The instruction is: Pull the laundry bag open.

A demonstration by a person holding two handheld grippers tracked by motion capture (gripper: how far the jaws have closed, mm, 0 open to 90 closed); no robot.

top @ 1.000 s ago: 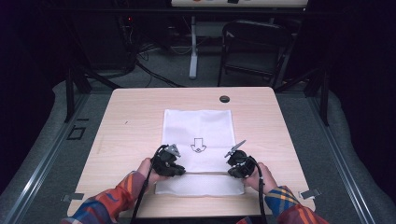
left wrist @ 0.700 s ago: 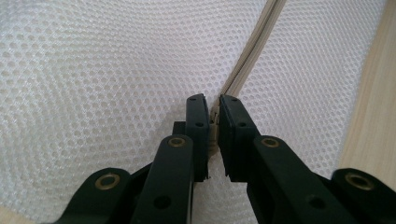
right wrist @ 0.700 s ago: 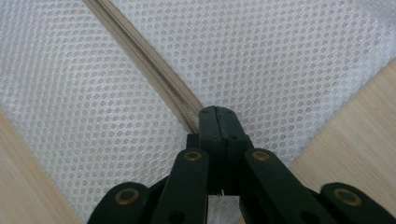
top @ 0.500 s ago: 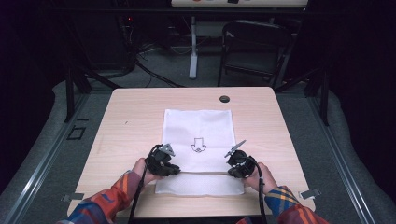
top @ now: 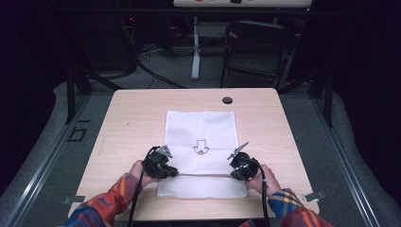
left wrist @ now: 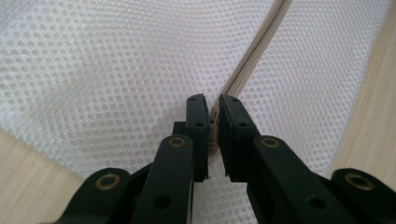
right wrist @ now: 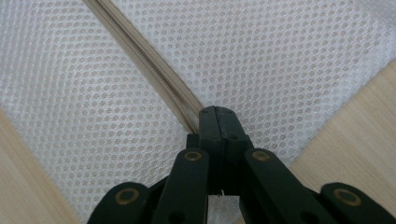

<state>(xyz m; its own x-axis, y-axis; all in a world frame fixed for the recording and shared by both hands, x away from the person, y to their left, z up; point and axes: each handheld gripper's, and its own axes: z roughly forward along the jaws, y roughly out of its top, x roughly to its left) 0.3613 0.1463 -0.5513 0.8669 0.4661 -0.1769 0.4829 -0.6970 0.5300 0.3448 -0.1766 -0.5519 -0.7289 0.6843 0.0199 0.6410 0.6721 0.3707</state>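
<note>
A white mesh bag (top: 201,130) with a small black arrow print (top: 200,147) lies flat on the wooden table (top: 132,123). A beige zipper (top: 203,175) crosses it near the front edge. My left gripper (top: 172,172) is at the zipper's left part. In the left gripper view it (left wrist: 213,100) is shut on the beige zipper pull (left wrist: 214,126), and the zipper (left wrist: 252,60) runs away from it. At the zipper's right end, my right gripper (top: 235,174) holds the bag. In the right gripper view its jaws (right wrist: 217,112) are pressed together where the zipper (right wrist: 144,56) ends.
A black round cap (top: 227,100) sits in the tabletop behind the bag. Beyond the table stand a dark chair (top: 257,47) and a white stand post (top: 195,47) among floor cables. Plaid sleeves enter from the bottom edge.
My left gripper has shifted a little to the left along the zipper line. The right gripper and the bag have stayed where they were.
</note>
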